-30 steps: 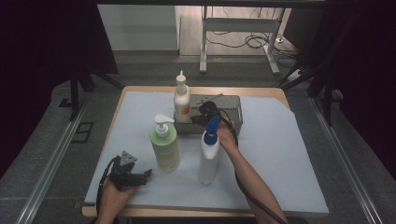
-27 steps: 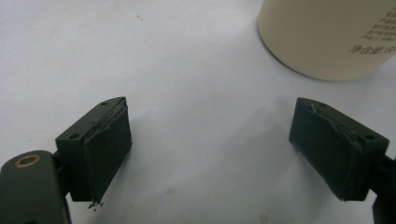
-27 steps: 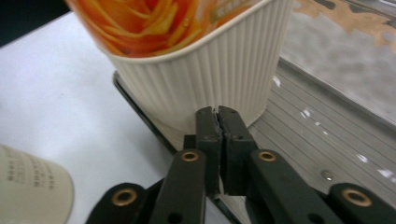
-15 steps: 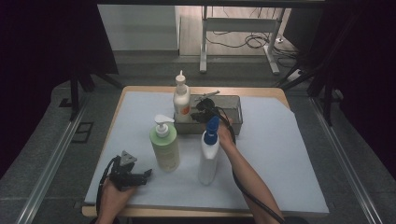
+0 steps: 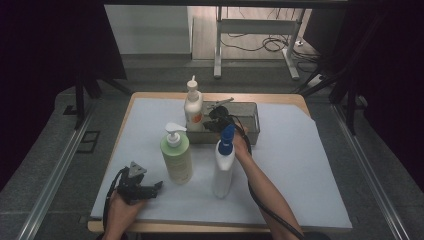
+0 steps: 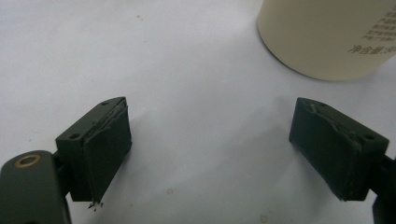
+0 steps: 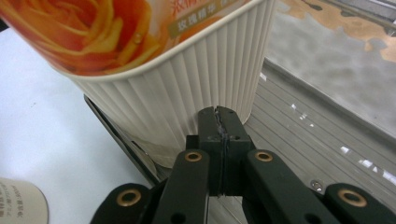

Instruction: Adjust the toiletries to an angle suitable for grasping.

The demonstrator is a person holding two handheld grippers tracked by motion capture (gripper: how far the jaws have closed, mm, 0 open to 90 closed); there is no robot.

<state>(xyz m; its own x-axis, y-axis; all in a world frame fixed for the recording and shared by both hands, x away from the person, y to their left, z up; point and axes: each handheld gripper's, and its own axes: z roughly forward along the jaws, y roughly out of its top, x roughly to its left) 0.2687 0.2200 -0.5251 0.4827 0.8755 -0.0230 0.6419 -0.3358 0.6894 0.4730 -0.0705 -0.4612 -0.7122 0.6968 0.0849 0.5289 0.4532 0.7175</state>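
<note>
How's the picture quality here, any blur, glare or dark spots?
High view: table evenly lit, surroundings near black, slightly soft. Left gripper view: jaws sharp, cream bottle mildly blurred. Right gripper view: ribbed bottle soft up close, small glints on the metal tray.

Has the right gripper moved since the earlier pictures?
No. The right gripper sits at the same spot by the grey tray, beside the orange-label bottle.

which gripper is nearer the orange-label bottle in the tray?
Right. The right gripper sits shut at the base of the orange-label bottle in the metal tray. The left gripper rests open at the table's near-left corner, beyond the green pump bottle.
</note>
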